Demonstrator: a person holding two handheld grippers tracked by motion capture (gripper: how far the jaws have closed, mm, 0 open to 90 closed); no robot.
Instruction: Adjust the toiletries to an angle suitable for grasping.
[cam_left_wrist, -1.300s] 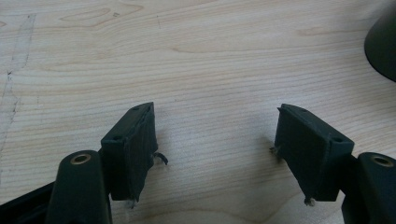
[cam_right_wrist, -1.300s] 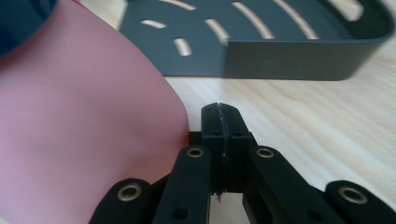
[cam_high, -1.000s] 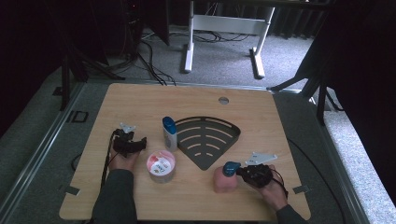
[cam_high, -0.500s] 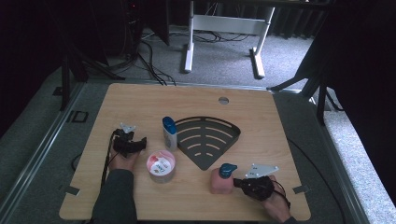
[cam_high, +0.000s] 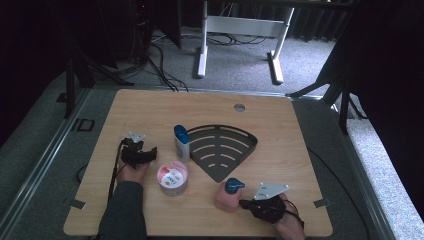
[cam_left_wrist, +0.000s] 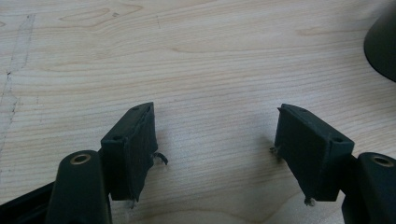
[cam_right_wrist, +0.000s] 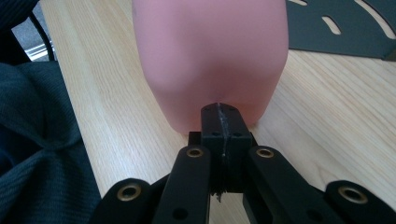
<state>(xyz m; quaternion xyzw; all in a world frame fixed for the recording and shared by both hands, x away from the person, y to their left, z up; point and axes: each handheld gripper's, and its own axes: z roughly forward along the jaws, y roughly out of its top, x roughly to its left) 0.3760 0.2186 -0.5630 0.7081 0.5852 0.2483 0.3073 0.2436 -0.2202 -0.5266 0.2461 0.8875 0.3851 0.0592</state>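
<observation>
Pink bottle (cam_right_wrist: 210, 60) top cut off.

Matt pink plastic bottle (cam_right_wrist: 210, 60), wood-grain table (cam_left_wrist: 196, 56)

— What surrounds the wooden table (cam_high: 280, 125)?

— Grey carpet (cam_high: 235, 65) runs across the upper middle of the high view, and black cables (cam_high: 160, 60) trail over it at upper left.

— Any furniture?

— A white desk frame (cam_high: 240, 30) stands at top centre, on two long feet. Black drapes (cam_high: 385, 75) close off the right side, and the top left corner is dark. The light is dim.
</observation>
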